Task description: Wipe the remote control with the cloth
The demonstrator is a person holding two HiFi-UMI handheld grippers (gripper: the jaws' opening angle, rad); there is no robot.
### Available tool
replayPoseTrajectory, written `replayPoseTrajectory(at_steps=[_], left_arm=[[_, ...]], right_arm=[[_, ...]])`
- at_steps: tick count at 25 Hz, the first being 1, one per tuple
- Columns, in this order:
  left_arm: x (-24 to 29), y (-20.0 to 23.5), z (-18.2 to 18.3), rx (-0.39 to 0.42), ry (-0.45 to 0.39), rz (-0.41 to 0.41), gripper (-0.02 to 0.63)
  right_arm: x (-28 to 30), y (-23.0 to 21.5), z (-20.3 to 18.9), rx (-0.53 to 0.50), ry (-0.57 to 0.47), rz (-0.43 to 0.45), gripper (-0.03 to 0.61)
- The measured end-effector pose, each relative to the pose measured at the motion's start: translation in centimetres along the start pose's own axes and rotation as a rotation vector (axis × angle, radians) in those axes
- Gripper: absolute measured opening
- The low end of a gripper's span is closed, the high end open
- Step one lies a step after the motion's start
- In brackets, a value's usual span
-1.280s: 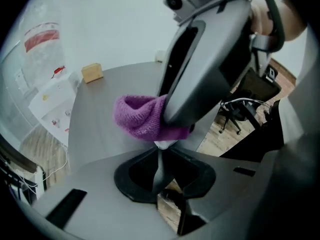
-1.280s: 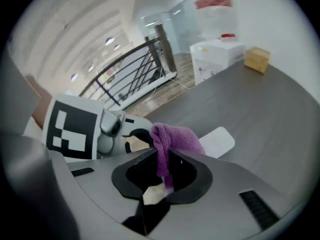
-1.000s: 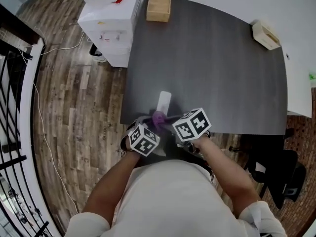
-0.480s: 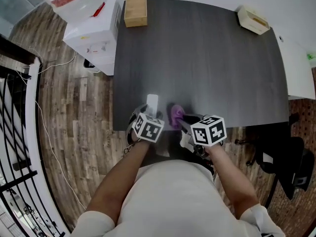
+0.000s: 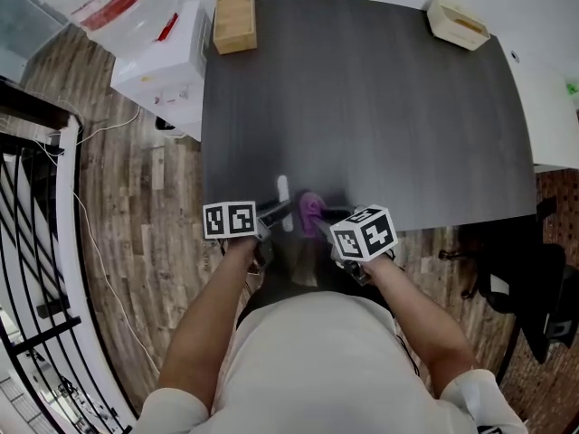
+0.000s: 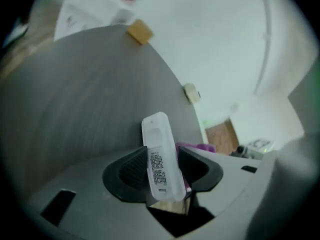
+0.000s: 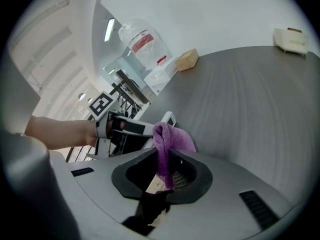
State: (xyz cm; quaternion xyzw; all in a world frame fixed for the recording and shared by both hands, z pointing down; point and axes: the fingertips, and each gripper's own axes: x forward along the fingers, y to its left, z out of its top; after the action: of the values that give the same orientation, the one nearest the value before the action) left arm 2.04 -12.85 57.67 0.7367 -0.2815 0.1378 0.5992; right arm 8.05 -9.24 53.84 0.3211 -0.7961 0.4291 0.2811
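Observation:
The white remote control [image 5: 283, 191] stands on its edge at the near edge of the dark table [image 5: 380, 107]. It sits between the jaws of my left gripper [image 5: 276, 212], which are closing on it. In the left gripper view the remote control [image 6: 159, 154] shows its label side, with a pad against each flank of my left gripper [image 6: 162, 166]. My right gripper [image 5: 321, 221] is shut on a purple cloth [image 5: 311, 210] just right of the remote. In the right gripper view the cloth [image 7: 167, 139] hangs bunched from the jaws of my right gripper [image 7: 167, 171], close to the remote control [image 7: 168, 118].
A wooden box [image 5: 234, 9] sits at the table's far left corner and a cream box [image 5: 459, 21] at the far right. A white water dispenser [image 5: 158, 57] stands left of the table. A black railing [image 5: 36, 242] runs along the left, and a dark chair [image 5: 534, 287] stands at the right.
The remote lay flat on the table before; now it is turned on edge in my left gripper. My right gripper has carried the cloth from over the remote to its right side.

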Motion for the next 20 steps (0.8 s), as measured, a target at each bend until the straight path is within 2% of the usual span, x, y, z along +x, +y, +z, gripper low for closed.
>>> replayPoseTrajectory(at_steps=[1,2,4,7,10,14,16,20], left_arm=[[-0.2,0.4,0.2,-0.107,-0.044,-0.046,0.196],[-0.5,0.9,0.2,-0.168,-0.074,-0.070,0.190],[-1.0,1.5,-0.1,-0.200,-0.093,-0.092,0.189],[-2.6,2.3,-0.4,-0.158,-0.091,-0.068,0.191],[-4.5,2.9,-0.3,-0.054,-0.069,-0.006,0.225],[-6.0,2.8,-0.3,0.069,-0.072,0.034,0.229],[-5.8,3.0,-0.3,0.091,-0.068,0.038,0.229],[-4.6,3.3,0.6,0.084,-0.060,0.016,0.229]], right_arm=[[0.9,0.3,0.3,-0.016,0.008,0.005,0.069],[1.7,0.7,0.6,-0.036,0.016,0.010,0.069],[3.0,1.6,1.1,-0.087,0.034,0.014,0.069],[4.1,2.9,1.4,-0.166,0.058,0.016,0.069],[4.6,3.4,1.8,-0.204,0.064,0.010,0.069],[4.6,2.6,2.0,-0.205,0.074,-0.038,0.069],[5.1,2.3,1.6,-0.196,0.112,-0.044,0.069],[6.7,2.7,2.1,-0.203,0.143,-0.043,0.070]])
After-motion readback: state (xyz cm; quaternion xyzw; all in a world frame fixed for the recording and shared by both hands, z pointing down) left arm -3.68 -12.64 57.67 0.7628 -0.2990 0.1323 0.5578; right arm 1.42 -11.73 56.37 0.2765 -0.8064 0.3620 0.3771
